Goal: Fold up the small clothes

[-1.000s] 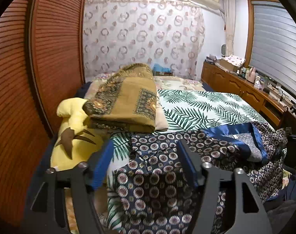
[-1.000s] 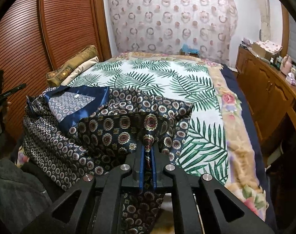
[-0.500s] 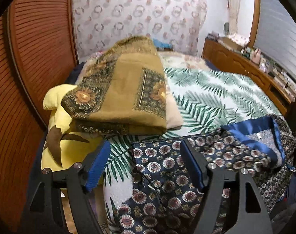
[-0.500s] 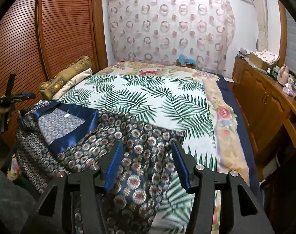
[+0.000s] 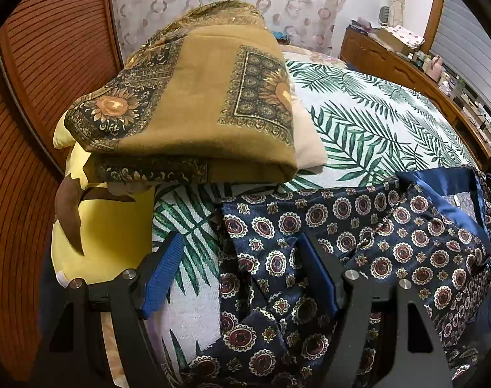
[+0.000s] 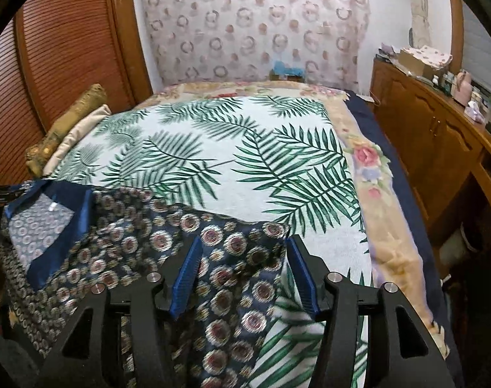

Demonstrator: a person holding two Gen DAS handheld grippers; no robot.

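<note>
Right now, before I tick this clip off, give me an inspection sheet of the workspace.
Surface: bed with palm-leaf bedspread, mostly bare beyond the garment.
Job's things: navy medallion-print garment spread flat at the near edge, blue satin collar open.
Clutter: folded mustard blanket stacked on a yellow cushion.
Grippers: left gripper open over the garment's edge, not pinching it; right gripper opening, cloth below the jaws, not gripped.
Cables: nothing seen.
Surroundings: wooden louvred doors, ring-patterned curtain, wooden sideboard crowded with small items.
</note>
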